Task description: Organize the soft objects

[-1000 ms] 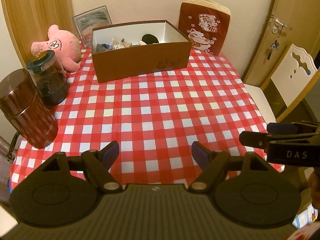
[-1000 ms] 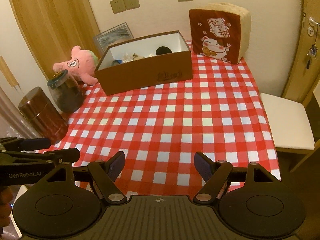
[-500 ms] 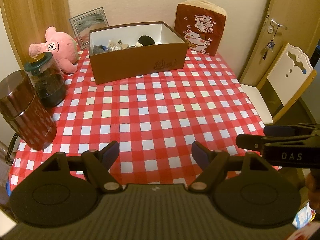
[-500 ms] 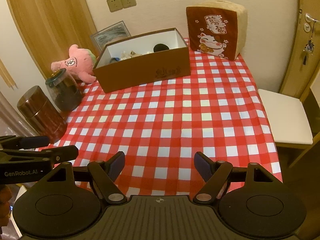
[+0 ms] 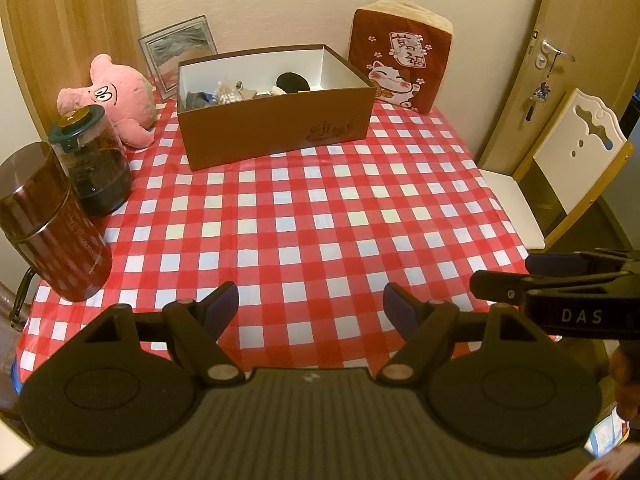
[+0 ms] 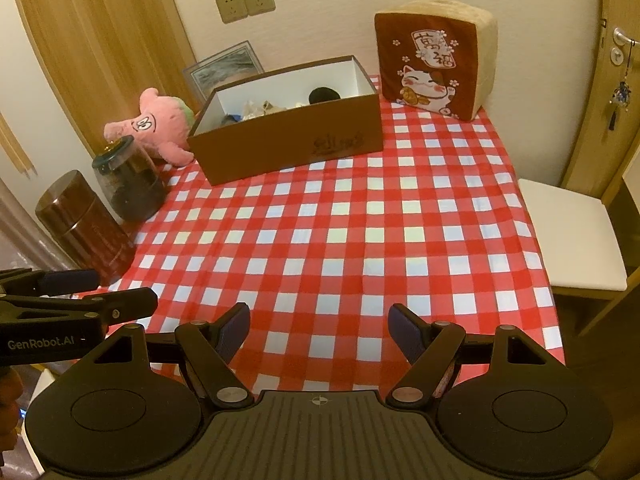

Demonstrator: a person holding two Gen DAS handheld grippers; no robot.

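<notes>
Nearest, at 6 o'clock, the left tool (image 5: pixel 310 304) and right tool (image 6: pixel 318 326) gape wide, empty, over the red-and-white checked worktop (image 5: pixel 320 216). Far, at 12 o'clock, the open brown cardboard box (image 5: pixel 276 124) holds small soft items; the pink plush pig (image 5: pixel 116 100) sits at 10 o'clock and the dark-red lucky-cat cushion (image 5: pixel 398 68) at 1 o'clock.

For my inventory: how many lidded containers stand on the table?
2, both at the table's left edge: the brown canister nearest, and the glass jar behind it, before the pink plush.
</notes>
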